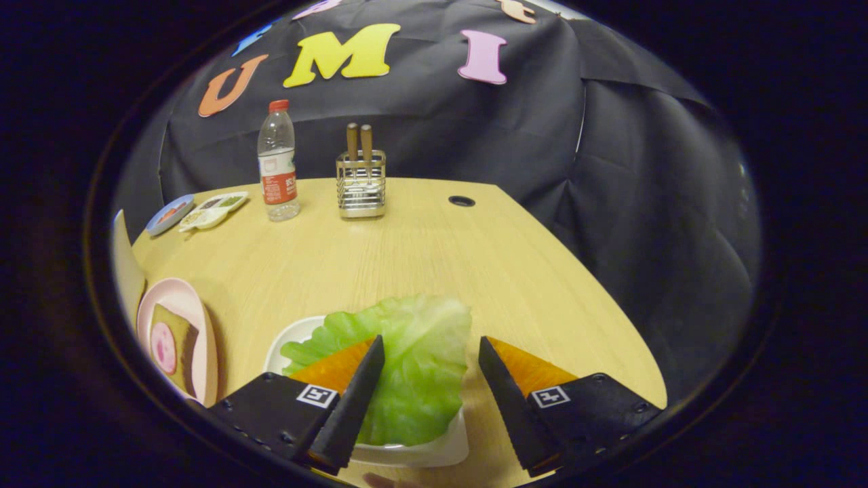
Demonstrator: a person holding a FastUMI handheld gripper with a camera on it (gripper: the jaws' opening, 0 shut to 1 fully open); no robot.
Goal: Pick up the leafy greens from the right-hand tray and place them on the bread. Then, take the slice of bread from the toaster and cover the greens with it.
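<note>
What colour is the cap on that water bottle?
Red. The bottle shows in the gripper view, beyond the open tool hovering over the lettuce.

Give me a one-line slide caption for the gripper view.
Open gripper poised over the leafy greens in their white tray, with the bread waiting on a pink plate nearby.

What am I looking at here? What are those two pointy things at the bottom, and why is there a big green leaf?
The camera rides on a hand-held gripper, a tool a person carries. The two pointy things are its fingers, spread open on either side of a green lettuce leaf lying in a white tray. Nothing is held yet. Everything sits on a wooden table. Beside the fingers is a pink plate with bread and a round pink slice. Farther away stand a water bottle and a metal holder with two wooden handles.
</note>
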